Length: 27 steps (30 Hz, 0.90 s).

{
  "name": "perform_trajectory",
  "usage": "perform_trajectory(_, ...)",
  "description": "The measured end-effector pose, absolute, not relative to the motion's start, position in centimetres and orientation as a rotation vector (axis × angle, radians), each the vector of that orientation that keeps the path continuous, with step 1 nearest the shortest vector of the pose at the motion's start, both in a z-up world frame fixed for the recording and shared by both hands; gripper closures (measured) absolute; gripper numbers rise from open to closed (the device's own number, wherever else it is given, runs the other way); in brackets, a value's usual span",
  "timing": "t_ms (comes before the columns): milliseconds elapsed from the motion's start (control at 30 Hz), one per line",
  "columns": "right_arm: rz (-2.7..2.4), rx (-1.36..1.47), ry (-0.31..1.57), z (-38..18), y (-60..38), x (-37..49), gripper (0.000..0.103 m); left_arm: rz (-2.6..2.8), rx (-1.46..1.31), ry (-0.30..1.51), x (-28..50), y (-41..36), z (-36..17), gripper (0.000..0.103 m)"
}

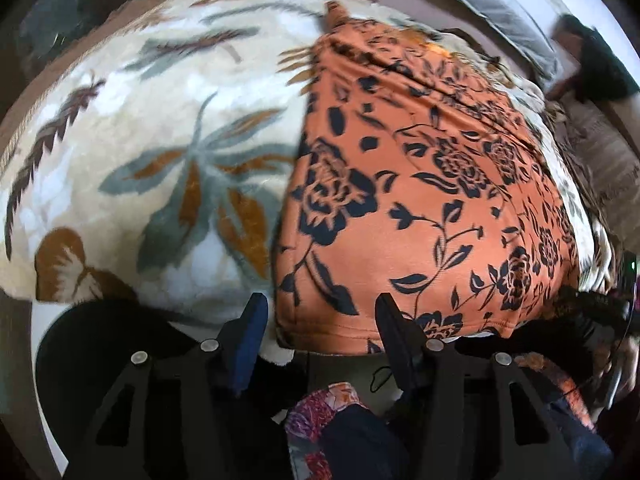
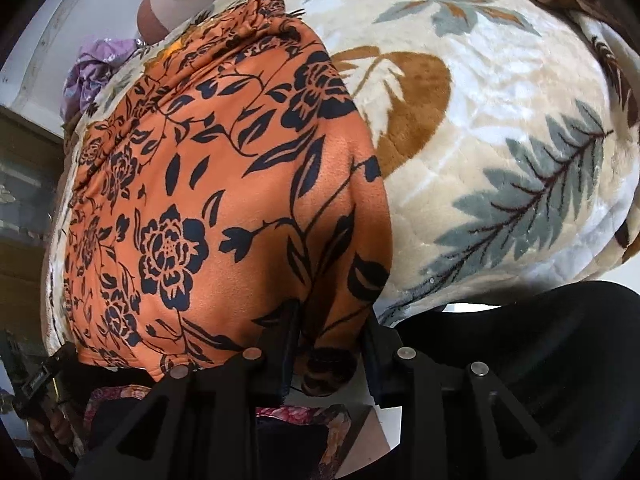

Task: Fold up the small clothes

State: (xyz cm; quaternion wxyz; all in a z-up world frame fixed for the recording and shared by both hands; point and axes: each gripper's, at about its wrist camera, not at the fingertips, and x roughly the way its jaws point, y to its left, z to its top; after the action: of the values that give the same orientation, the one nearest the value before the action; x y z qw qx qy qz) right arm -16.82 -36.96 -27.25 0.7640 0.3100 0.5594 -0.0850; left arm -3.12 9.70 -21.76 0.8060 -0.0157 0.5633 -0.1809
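Near hem of the orange floral garment (image 2: 224, 208) is pinched by the right tool (image 2: 330, 344); the left tool (image 1: 320, 320) is held open astride the other corner, to be closed before folding.

the small orange stretch-fabric garment (image 1: 420, 184) (image 2: 224, 200) carries a dark navy print of roses, leaves and thin stems. under it, the cream plush blanket (image 1: 160, 128) (image 2: 500, 128) shows grey-green fern leaves, golden brown patches, white areas and dark brown feather shapes, with a brown border at its edge. the left hand-held gripper (image 1: 320, 312) is black, with a blue pad on one finger. the right hand-held gripper (image 2: 332, 332) is black too. a lilac crumpled cloth (image 2: 96, 68) lies at the far side.
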Motion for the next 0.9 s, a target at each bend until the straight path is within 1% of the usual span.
perform_trajectory(33,-0.187,0.67,1.217,-27.3,-36.9,-16.8,0.071,-0.396,-0.023,1.2,-3.0,9.4,-21.8,0.046)
perform_trajectory(67,-0.191,0.662,1.22,-27.2,-36.9,-16.7,0.071,-0.405,-0.014,1.199,-3.0,9.2,-22.0,0.05)
perform_trajectory(133,-0.196,0.661,1.222,-27.3,-36.9,-16.3,0.071,-0.399,-0.019,1.232,-2.4,9.2,-23.1,0.083)
perform_trajectory(167,-0.195,0.664,1.221,-27.4,-36.9,-16.3,0.071,-0.402,-0.041,1.247,-2.2,9.5,-23.5,0.087)
perform_trajectory(200,-0.192,0.672,1.22,-27.5,-37.0,-16.3,0.071,-0.416,-0.074,1.248,-1.9,9.8,-23.8,0.088)
perform_trajectory(367,-0.185,0.713,1.222,-27.9,-37.4,-16.2,0.071,-0.401,-0.114,1.268,-1.6,10.8,-24.4,0.087)
perform_trajectory(400,-0.185,0.708,1.226,-27.9,-37.3,-16.2,0.071,-0.398,-0.116,1.274,-1.5,10.6,-24.5,0.084)
perform_trajectory(467,-0.186,0.697,1.238,-27.7,-37.2,-16.0,0.071,-0.379,-0.09,1.273,-1.7,10.8,-24.3,0.066)
perform_trajectory(500,-0.188,0.693,1.245,-27.6,-37.2,-15.9,0.071,-0.366,-0.072,1.264,-1.8,10.7,-24.1,0.054)
perform_trajectory(533,-0.19,0.689,1.25,-27.5,-37.2,-15.9,0.071,-0.375,-0.065,1.251,-1.8,10.5,-24.0,0.052)
perform_trajectory(567,-0.194,0.686,1.253,-27.5,-37.1,-15.8,0.067,-0.375,-0.048,1.249,-1.9,10.3,-23.9,0.052)
perform_trajectory(600,-0.2,0.692,1.254,-27.4,-37.1,-15.8,0.051,-0.372,-0.038,1.249,-1.7,10.0,-24.0,0.052)
perform_trajectory(633,-0.199,0.704,1.245,-27.3,-37.2,-15.8,0.041,-0.375,-0.031,1.248,-1.8,9.9,-24.0,0.052)
perform_trajectory(667,-0.187,0.715,1.213,-27.1,-37.2,-15.9,0.038,-0.38,-0.034,1.243,-1.8,9.9,-24.0,0.052)
perform_trajectory(733,-0.166,0.671,1.188,-26.4,-36.6,-15.6,0.041,-0.387,-0.039,1.247,-1.8,10.0,-24.1,0.054)
perform_trajectory(767,-0.169,0.656,1.193,-26.3,-36.4,-15.6,0.049,-0.39,-0.039,1.247,-1.9,10.1,-24.1,0.058)
perform_trajectory(800,-0.173,0.639,1.204,-26.3,-36.2,-15.5,0.063,-0.398,-0.033,1.248,-2.0,10.1,-24.0,0.068)
perform_trajectory(833,-0.178,0.621,1.214,-26.2,-36.1,-15.4,0.068,-0.405,-0.025,1.249,-2.2,10.1,-23.9,0.074)
perform_trajectory(900,-0.179,0.601,1.215,-26.0,-36.0,-15.5,0.078,-0.423,-0.003,1.24,-2.5,9.7,-23.8,0.077)
